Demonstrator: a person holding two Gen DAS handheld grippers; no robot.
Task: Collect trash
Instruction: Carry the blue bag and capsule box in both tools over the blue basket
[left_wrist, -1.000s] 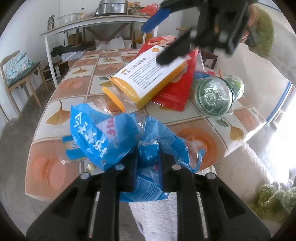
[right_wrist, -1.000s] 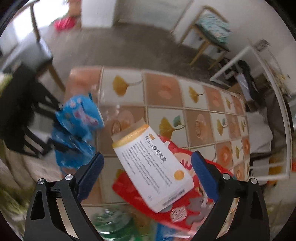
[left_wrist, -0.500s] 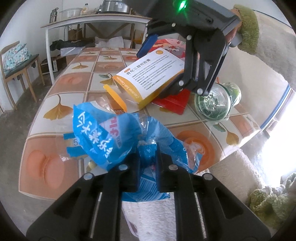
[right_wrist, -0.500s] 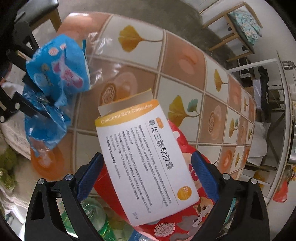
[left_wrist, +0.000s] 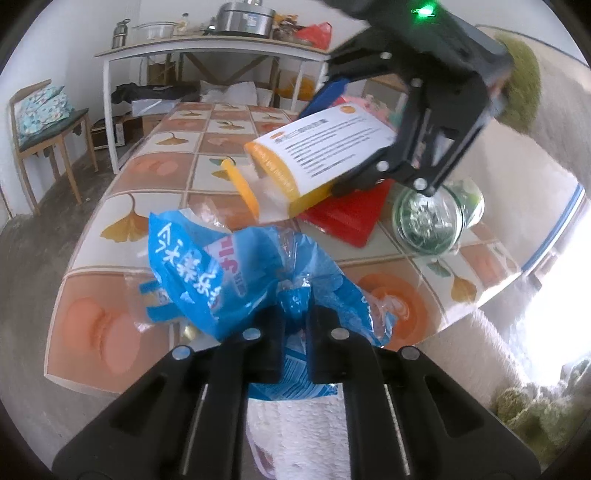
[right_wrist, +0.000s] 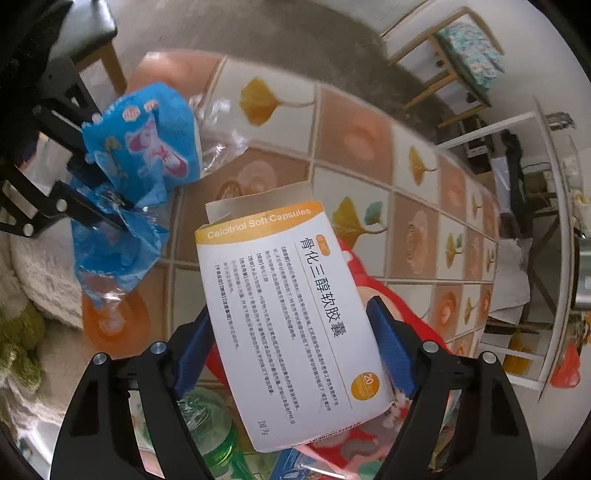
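Lying open-flapped, white-and-orange capsule box (right_wrist: 295, 325) overlaps a red packet (left_wrist: 345, 216).

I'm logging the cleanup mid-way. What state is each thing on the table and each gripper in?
Blue wrapper: crumpled, pinched in the left gripper.
Medicine box: end flap open, between the closing right gripper pads.
Red pouch: flat under the box.
Green bottle: lying on its side.
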